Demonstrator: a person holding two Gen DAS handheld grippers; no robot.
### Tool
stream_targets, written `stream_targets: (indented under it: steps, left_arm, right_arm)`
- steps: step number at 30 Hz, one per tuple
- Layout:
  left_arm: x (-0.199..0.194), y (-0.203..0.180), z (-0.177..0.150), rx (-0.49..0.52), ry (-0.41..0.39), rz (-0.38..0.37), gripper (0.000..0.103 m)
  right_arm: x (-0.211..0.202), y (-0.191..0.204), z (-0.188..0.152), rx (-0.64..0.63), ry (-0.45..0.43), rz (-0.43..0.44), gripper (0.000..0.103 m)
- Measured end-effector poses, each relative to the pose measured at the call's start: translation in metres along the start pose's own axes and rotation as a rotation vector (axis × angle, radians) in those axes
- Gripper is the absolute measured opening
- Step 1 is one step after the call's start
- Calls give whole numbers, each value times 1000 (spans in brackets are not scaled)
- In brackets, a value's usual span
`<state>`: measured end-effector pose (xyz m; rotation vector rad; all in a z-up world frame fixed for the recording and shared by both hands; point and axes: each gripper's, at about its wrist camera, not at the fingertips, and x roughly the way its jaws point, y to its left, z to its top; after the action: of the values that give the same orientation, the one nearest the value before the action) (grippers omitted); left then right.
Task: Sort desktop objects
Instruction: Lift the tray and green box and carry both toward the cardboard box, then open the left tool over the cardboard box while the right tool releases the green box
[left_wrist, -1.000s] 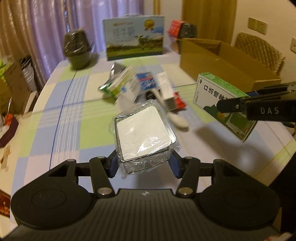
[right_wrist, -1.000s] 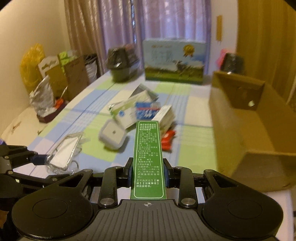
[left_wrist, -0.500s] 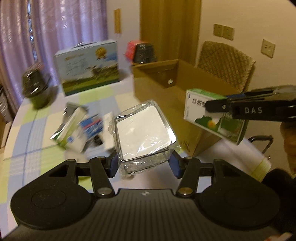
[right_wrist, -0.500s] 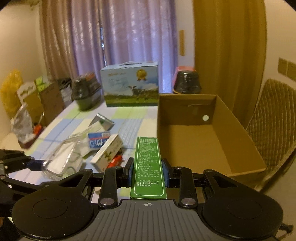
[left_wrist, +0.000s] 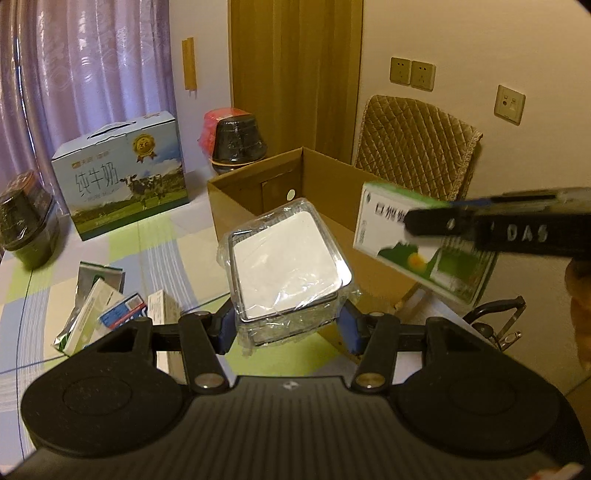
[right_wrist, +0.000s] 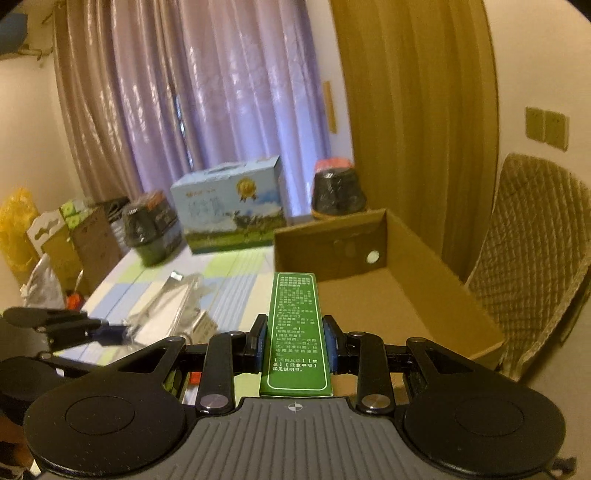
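Left gripper: clamped on film-wrapped square white container. Right gripper: clamped on green rectangular medicine carton. Both carried from table clutter to above open brown cardboard box; release pending.

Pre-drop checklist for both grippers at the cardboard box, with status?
1. Left gripper shut on plastic-wrapped square container: ok.
2. Right gripper shut on green medicine box: ok.
3. Cardboard box open, floor bare where visible: ok.
4. Green medicine box tip over the box opening: ok.
5. Container fully past the box's near wall: cannot tell.
6. Clearance between the two grippers: ok, apart.
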<state>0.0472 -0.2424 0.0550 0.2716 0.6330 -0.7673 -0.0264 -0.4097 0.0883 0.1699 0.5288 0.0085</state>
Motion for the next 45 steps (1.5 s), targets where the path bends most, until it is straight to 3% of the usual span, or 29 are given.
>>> stream_targets:
  steps: [4, 14, 27, 30, 33, 36, 38, 40, 45]
  left_arm:
    - [11, -5, 12, 12, -4, -10, 49]
    - [59, -32, 53, 22, -1, -61, 49]
    - [125, -42, 61, 9, 82, -105, 51]
    - [128, -40, 56, 16, 81, -92, 62]
    - [128, -36, 52, 18, 82, -86, 62]
    - [126, -35, 47, 42, 84, -83, 62]
    - [124, -35, 44, 61, 80, -74, 63]
    - [122, -34, 41, 56, 84, -76, 63]
    - [104, -19, 34, 36, 50, -52, 63]
  right_arm:
    - [9, -19, 10, -4, -4, -53, 27]
    - [57, -78, 8, 17, 88, -134, 27]
    - [92, -100, 12, 44, 102, -94, 28]
    - [99, -101, 12, 54, 109, -79, 28]
    - [104, -100, 10, 63, 119, -57, 28]
    - [105, -98, 5, 59, 121, -55, 33]
    - [104, -95, 1, 43, 122, -63, 47]
    - [103, -90, -2, 14, 119, -78, 53]
    - [106, -75, -13, -49, 157, -47, 54]
